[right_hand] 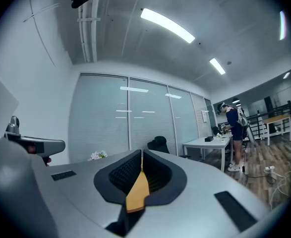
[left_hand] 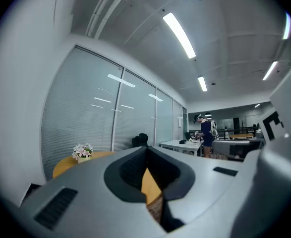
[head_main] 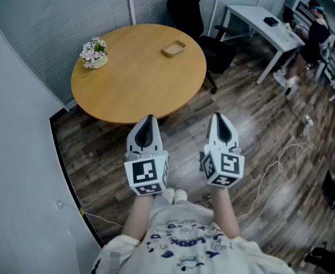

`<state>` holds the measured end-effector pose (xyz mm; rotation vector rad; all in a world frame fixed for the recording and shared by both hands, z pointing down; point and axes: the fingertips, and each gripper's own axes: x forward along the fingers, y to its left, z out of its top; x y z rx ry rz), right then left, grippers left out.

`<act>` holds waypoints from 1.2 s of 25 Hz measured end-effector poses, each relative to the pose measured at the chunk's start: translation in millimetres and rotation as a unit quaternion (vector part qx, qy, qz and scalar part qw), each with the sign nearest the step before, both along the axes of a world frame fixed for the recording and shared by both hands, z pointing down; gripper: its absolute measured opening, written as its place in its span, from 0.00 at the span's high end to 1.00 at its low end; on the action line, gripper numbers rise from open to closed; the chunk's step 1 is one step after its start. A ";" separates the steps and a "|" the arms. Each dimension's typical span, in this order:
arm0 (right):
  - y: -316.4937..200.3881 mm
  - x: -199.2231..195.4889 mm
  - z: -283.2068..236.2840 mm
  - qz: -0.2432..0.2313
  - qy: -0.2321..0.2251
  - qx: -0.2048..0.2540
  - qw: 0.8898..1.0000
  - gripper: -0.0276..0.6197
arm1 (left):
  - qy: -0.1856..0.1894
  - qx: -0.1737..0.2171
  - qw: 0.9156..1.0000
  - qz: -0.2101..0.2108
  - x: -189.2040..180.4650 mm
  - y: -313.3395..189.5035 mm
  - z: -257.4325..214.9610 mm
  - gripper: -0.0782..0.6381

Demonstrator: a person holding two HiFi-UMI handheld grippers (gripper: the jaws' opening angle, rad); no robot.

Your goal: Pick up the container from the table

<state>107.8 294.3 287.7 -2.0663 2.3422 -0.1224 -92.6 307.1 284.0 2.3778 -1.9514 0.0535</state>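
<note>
The container [head_main: 173,48] is a small shallow tan tray on the far right part of the round wooden table [head_main: 138,84]. I hold both grippers level side by side over the floor, just short of the table's near edge. My left gripper [head_main: 150,119] [left_hand: 147,148] is shut with nothing in it. My right gripper [head_main: 217,117] [right_hand: 142,151] is also shut and empty. The container does not show in either gripper view. Only a strip of the tabletop [right_hand: 137,192] shows behind the right jaws.
A small pot of pink and white flowers [head_main: 93,53] [left_hand: 82,151] [right_hand: 98,155] stands at the table's far left. A black office chair [head_main: 190,10] is behind the table. A white desk [head_main: 258,19] and a person [head_main: 315,33] are at the far right. Cables [head_main: 281,164] lie on the wooden floor.
</note>
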 end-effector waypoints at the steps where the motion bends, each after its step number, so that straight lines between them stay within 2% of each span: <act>1: -1.1 -0.3 0.4 -0.001 0.000 -0.001 1.000 0.93 | 0.001 0.000 1.000 0.000 0.5 -1.4 -0.2 0.89; 19: -26.5 21.0 15.9 -0.024 0.002 -0.010 1.000 0.93 | 0.003 0.004 1.000 -0.021 25.4 -24.0 2.3 0.89; 30: -45.7 36.7 26.9 -0.039 0.004 -0.014 0.999 0.93 | 0.009 -0.007 0.999 -0.031 44.5 -40.0 14.2 0.89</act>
